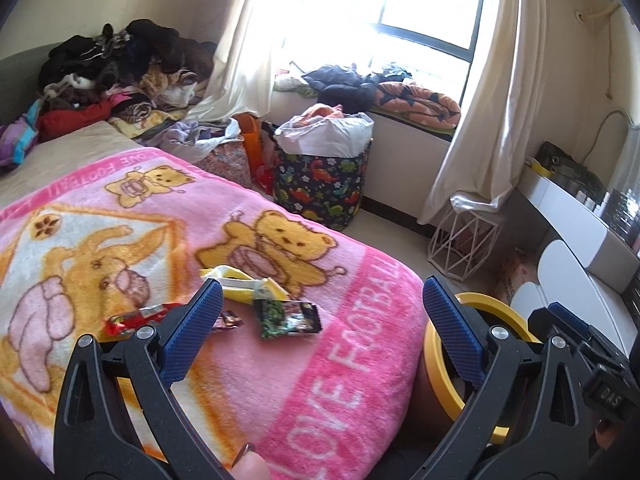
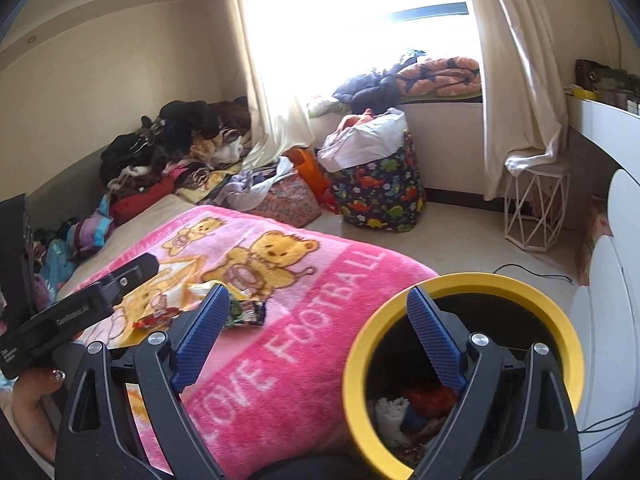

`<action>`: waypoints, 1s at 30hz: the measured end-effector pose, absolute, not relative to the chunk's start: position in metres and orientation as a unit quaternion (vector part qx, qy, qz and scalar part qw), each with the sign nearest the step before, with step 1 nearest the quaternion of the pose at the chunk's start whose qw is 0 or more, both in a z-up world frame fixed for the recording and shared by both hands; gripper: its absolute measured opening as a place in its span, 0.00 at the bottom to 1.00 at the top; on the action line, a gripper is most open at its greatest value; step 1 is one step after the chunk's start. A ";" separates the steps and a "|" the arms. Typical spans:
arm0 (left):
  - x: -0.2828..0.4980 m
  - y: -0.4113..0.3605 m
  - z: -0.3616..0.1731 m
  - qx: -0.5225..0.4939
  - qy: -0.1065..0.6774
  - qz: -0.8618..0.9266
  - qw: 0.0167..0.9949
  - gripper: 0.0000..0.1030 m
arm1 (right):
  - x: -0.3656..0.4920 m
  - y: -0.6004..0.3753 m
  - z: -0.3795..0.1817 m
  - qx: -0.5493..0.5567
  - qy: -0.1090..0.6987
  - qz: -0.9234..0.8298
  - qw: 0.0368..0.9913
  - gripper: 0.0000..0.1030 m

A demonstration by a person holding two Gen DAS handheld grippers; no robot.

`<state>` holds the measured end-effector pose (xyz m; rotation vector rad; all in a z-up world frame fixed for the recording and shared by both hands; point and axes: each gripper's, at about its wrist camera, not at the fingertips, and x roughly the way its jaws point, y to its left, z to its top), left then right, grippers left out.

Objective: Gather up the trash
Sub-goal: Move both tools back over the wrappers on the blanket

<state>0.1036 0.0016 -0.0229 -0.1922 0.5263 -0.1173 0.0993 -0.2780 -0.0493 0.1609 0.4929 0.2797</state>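
Several wrappers lie on the pink bear blanket [image 1: 120, 208]: a dark green packet [image 1: 289, 317], a yellow-white wrapper [image 1: 244, 283], a red wrapper [image 1: 136, 317] and a small purple one [image 1: 228, 321]. My left gripper [image 1: 322, 312] is open and empty just above them. My right gripper [image 2: 318, 320] is open and empty, its right finger over the yellow-rimmed trash bin [image 2: 560, 320], which holds some trash [image 2: 416, 408]. The green packet [image 2: 246, 313] and red wrapper [image 2: 154, 318] also show in the right wrist view. The bin rim shows in the left wrist view [image 1: 504, 312].
A dinosaur-print basket [image 1: 320, 184] with a white bag stands on the floor by the window. A white wire stool [image 1: 464, 240] stands under the curtain. Piled clothes [image 1: 120, 68] cover the bed's far end. A white desk [image 1: 580, 216] runs along the right wall.
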 end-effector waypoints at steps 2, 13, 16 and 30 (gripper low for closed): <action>0.104 0.008 -0.024 -0.098 0.259 -0.051 0.959 0.89 | 0.101 -0.271 -0.049 0.075 0.245 0.146 0.956 0.85; 0.111 0.049 -0.038 -0.107 0.272 0.006 0.956 0.89 | 0.118 -0.237 -0.058 0.051 0.265 0.173 0.947 0.85; 0.116 0.066 -0.048 -0.121 0.290 0.030 0.949 0.89 | 0.131 -0.227 -0.065 0.048 0.279 0.183 0.941 0.85; 0.130 0.115 -0.104 -0.165 0.357 0.066 0.917 0.74 | 0.218 -0.176 -0.125 0.044 0.372 0.209 0.903 0.76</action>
